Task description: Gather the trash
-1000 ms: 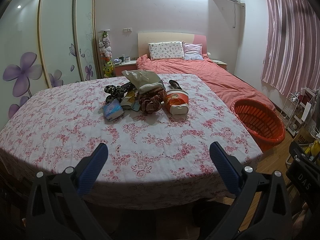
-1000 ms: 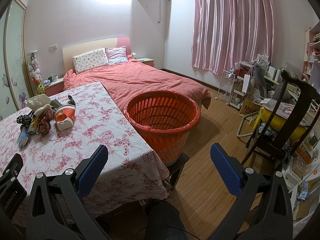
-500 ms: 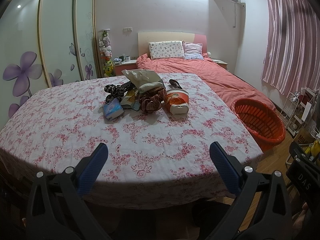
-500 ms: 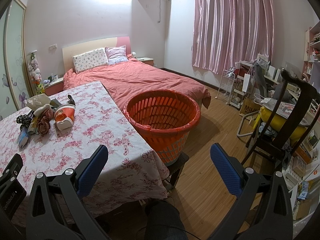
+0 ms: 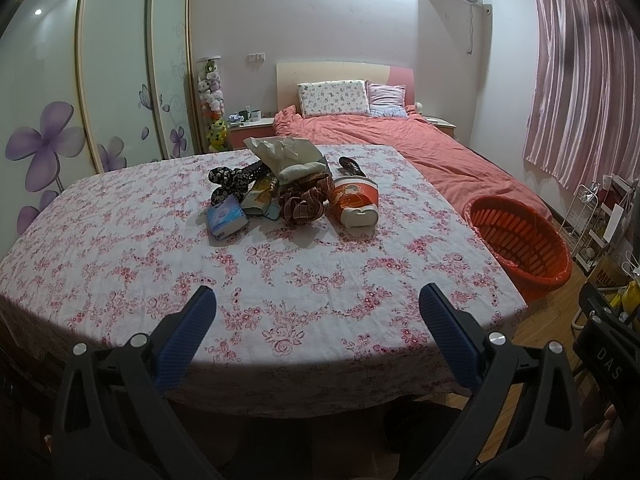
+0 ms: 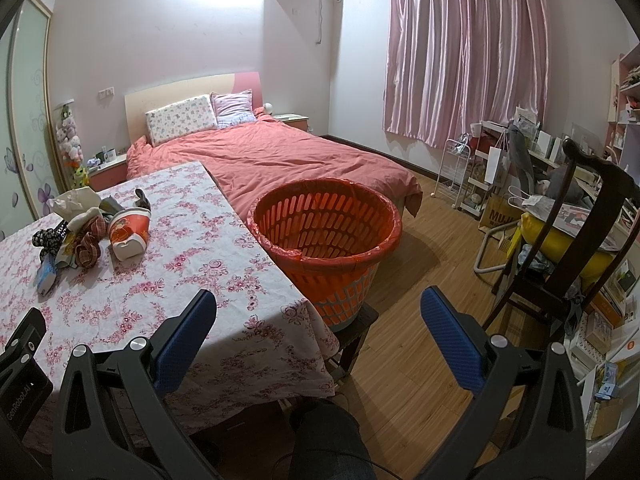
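A heap of trash lies mid-table on the floral tablecloth (image 5: 132, 264): a red and white noodle cup (image 5: 355, 202) on its side, a blue tissue pack (image 5: 226, 217), a crumpled paper bag (image 5: 286, 154), a plaid cloth scrap (image 5: 304, 204) and a black dotted wrapper (image 5: 232, 179). An orange slatted basket (image 6: 326, 236) with a red liner stands on a stool at the table's right edge. My left gripper (image 5: 318, 334) is open and empty over the table's near edge, well short of the heap. My right gripper (image 6: 318, 332) is open and empty near the table's corner, facing the basket.
A bed (image 6: 280, 160) with a red cover stands behind the table. A dark wooden chair (image 6: 580, 248) with clutter on it, a white wire rack (image 6: 456, 172) and shelves fill the right side. Wood floor (image 6: 420, 280) lies between basket and chair. Wardrobe doors (image 5: 116, 68) line the left wall.
The left wrist view has crept slightly closer to the table and heap. The right gripper has barely moved. Both grippers stay open.
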Tool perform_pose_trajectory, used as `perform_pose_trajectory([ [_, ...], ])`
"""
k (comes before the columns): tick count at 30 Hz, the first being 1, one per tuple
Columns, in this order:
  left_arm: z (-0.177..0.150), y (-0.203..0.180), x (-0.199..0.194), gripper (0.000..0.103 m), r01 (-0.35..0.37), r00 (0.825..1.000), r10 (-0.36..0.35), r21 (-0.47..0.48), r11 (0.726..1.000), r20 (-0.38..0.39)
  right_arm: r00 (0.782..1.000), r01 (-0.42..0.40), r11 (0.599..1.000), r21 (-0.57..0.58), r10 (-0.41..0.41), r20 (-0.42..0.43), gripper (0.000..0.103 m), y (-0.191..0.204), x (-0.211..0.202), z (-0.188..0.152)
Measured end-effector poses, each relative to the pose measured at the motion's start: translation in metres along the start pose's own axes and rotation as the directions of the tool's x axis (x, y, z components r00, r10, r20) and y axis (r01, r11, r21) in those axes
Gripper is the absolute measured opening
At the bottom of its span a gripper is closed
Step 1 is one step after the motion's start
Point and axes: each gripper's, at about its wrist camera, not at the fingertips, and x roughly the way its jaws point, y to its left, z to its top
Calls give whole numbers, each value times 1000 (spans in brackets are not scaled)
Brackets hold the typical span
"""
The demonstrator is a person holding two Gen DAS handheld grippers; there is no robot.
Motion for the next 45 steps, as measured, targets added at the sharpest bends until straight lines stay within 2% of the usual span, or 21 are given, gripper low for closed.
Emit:
perform_pose_trajectory([
  [10, -7, 3, 8, 99, -1, 1000, 1, -1, 1000, -9, 1000, -2, 1000, -1, 2, -4, 101, 0, 3, 0],
  [16, -2, 13, 25, 99, -14, 999, 13, -29, 999, -42, 1000, -25, 1000, -13, 25, -7, 101, 5, 12, 2],
  [23, 13, 53, 61, 99, -53, 993, 41, -113, 992, -107, 993, -112, 993, -40, 110, -36, 101, 36, 39, 14],
  [27, 29, 87, 89, 99, -124, 986, 104, -155, 980, -129, 989, -145, 986, -88, 143, -29, 101, 61, 55, 25],
  [33, 49, 129, 135, 99, -163, 978, 133, -189, 968, -162, 969, -244, 955, -169, 234, -78, 101, 108, 86, 38],
  [38, 61, 144, 175, 99, -177, 970, 140, -182, 967, -199, 924, -372, 911, -177, 346, -161, 101, 148, 115, 48],
  [42, 67, 150, 202, 99, -166, 967, 120, -203, 965, -223, 901, -416, 888, -196, 374, -219, 101, 175, 136, 50],
  [45, 68, 151, 217, 97, -155, 964, 103, -201, 967, -247, 875, -454, 871, -190, 394, -281, 100, 192, 148, 47],
])
